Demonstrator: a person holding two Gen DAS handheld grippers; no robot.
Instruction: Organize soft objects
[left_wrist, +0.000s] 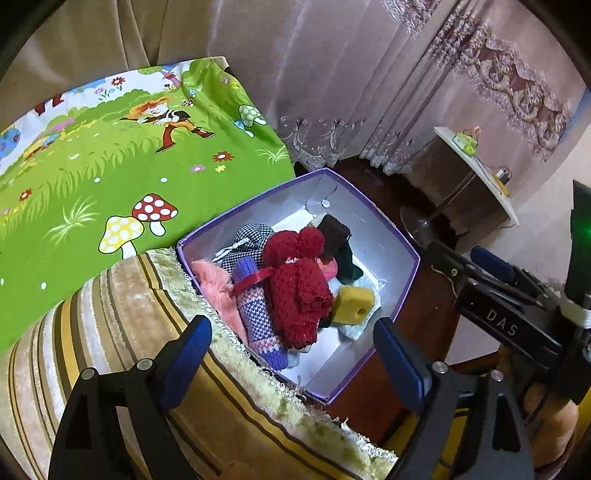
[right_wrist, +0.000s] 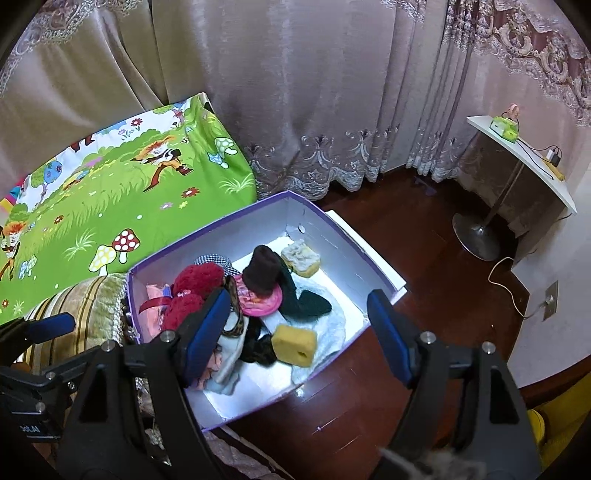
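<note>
A purple box (left_wrist: 408, 254) with white walls stands on the dark floor against a striped cushion. Heaped in it are a red fuzzy hat (left_wrist: 299, 288), a purple knit piece (left_wrist: 258, 314), a pink cloth (left_wrist: 218, 284) and a yellow sponge (left_wrist: 354, 304). My left gripper (left_wrist: 291, 326) hovers open above the heap, with nothing between its pads. The right wrist view shows the same box (right_wrist: 221, 236) with that yellow sponge (right_wrist: 295, 345), a second pale sponge (right_wrist: 301, 258), a dark brown sock (right_wrist: 264, 271) and a pink round piece (right_wrist: 258, 301). My right gripper (right_wrist: 299, 299) stands open over them, holding nothing.
A bed with a green cartoon sheet (right_wrist: 129, 206) lies left of the box, with the striped cushion (left_wrist: 110, 314) at its near end. Curtains (right_wrist: 314, 110) hang behind. A white side table (right_wrist: 524, 155) on a metal foot stands at the right, and a cable (right_wrist: 498, 273) runs to a wall socket.
</note>
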